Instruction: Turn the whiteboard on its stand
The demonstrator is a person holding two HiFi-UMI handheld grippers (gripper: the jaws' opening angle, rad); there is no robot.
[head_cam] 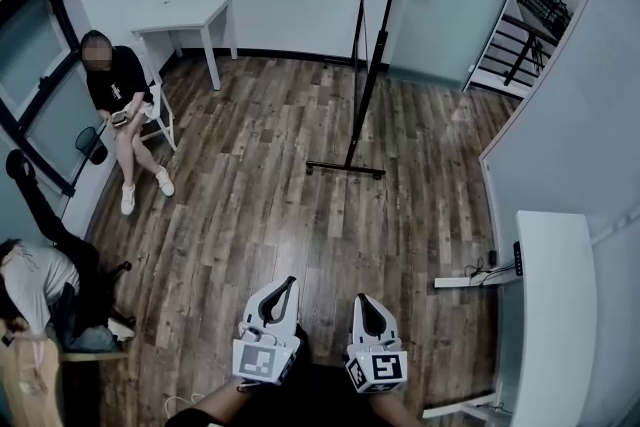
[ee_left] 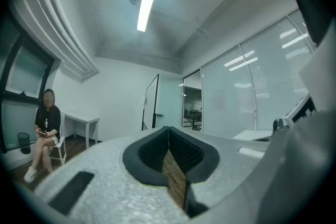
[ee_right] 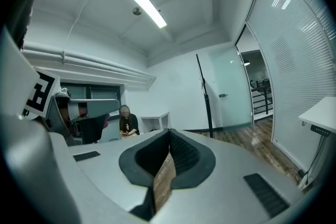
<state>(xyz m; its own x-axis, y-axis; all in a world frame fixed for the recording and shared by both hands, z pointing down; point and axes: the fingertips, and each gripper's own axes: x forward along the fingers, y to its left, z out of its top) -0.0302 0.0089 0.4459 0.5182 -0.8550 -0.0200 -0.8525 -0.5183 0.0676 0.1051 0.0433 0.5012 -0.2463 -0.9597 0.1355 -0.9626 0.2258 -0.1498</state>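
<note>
The whiteboard (head_cam: 374, 45) stands edge-on in the middle of the room, a thin dark frame rising from a black foot bar (head_cam: 345, 169) on the wood floor. It also shows far off in the left gripper view as the whiteboard (ee_left: 152, 102) and in the right gripper view as a dark upright, the whiteboard (ee_right: 205, 99). My left gripper (head_cam: 290, 283) and right gripper (head_cam: 362, 300) are low at the front, well short of the board. Both point toward it. Each has its jaws shut with nothing between them: left gripper (ee_left: 168, 128), right gripper (ee_right: 169, 132).
A person (head_cam: 120, 105) sits on a chair by the left wall, next to a small white table (head_cam: 190, 20) and a dark bin (head_cam: 90, 145). Another person (head_cam: 30, 285) is at the lower left. A white desk (head_cam: 555, 315) and a glass partition line the right side; stairs (head_cam: 510, 50) lie beyond.
</note>
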